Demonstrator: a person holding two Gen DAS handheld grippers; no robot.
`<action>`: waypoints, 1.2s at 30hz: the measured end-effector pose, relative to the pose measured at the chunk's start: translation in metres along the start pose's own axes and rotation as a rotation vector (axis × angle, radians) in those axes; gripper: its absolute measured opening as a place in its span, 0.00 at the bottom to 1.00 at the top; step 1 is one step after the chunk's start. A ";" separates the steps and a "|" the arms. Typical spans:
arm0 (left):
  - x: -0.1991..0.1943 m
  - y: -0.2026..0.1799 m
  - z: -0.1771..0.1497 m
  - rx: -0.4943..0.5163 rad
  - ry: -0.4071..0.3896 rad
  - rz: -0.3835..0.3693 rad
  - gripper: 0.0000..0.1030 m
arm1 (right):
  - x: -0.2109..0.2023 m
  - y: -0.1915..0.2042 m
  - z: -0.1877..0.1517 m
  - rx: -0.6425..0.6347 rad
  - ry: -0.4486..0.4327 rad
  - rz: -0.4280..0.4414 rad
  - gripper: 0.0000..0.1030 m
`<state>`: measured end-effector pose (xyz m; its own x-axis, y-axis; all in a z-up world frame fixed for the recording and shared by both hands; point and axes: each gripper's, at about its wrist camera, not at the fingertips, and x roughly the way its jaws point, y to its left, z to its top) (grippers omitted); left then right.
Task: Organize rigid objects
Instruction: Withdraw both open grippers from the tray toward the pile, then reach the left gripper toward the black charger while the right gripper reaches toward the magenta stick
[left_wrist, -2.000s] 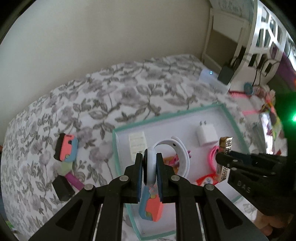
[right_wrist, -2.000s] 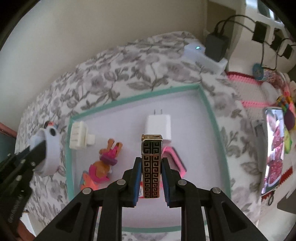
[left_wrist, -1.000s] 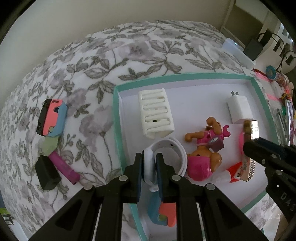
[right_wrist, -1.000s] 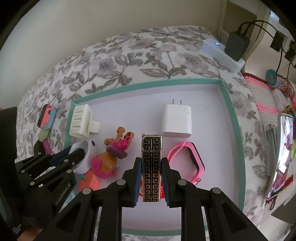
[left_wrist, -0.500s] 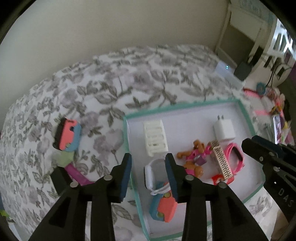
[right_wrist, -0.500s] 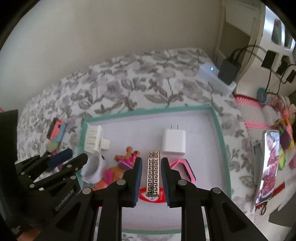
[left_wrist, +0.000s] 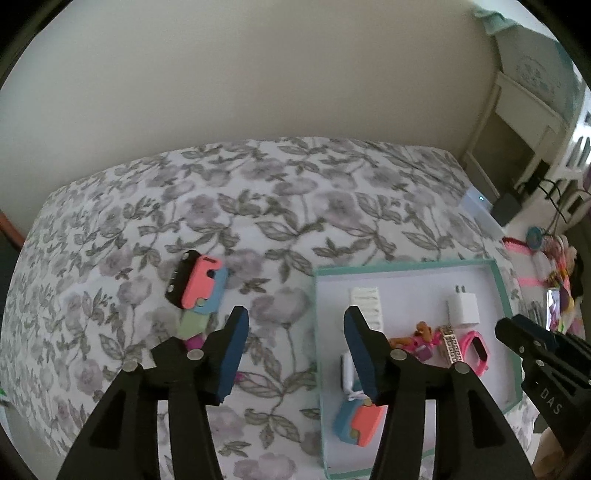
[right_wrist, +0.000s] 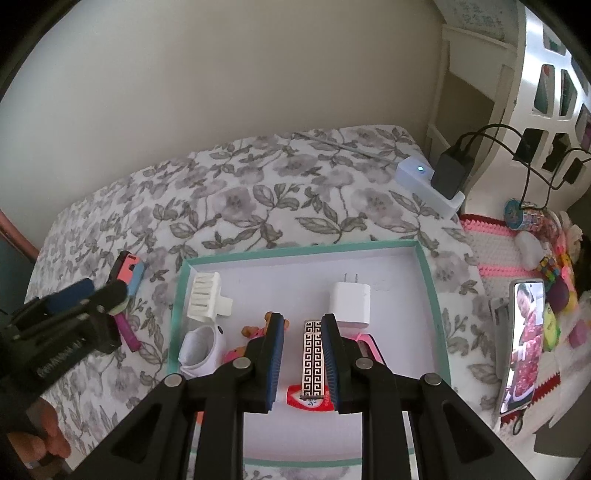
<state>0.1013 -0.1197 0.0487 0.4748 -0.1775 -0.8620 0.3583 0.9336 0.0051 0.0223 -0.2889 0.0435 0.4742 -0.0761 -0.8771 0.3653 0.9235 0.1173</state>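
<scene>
Tilting steeply down over the tray (right_wrist: 295, 252); left gripper (left_wrist: 295, 314) opening, empty; right gripper (right_wrist: 303, 319) narrowly parted, empty.

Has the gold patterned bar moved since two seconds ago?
Yes. The gold patterned bar has gone from between the right gripper fingers down into the teal-rimmed tray, lying left of the white charger.

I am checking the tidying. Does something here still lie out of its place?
Yes. A small pile of objects still lies on the flowered bedspread, outside the teal-rimmed tray to its left, while the charger and patterned bar are inside. One coral-and-blue piece lies near the tray's front-left corner.
</scene>
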 end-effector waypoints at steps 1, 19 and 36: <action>0.001 0.003 0.000 -0.008 0.002 0.006 0.54 | 0.000 0.000 0.000 -0.001 0.000 0.001 0.23; 0.012 0.043 -0.004 -0.080 0.000 0.093 0.85 | 0.019 0.019 -0.002 -0.026 -0.004 -0.007 0.71; 0.008 0.122 -0.013 -0.254 -0.048 0.140 0.95 | 0.022 0.060 -0.003 -0.090 -0.083 0.029 1.00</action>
<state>0.1382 -0.0034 0.0355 0.5454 -0.0505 -0.8366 0.0768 0.9970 -0.0101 0.0519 -0.2337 0.0301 0.5495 -0.0765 -0.8320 0.2787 0.9556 0.0962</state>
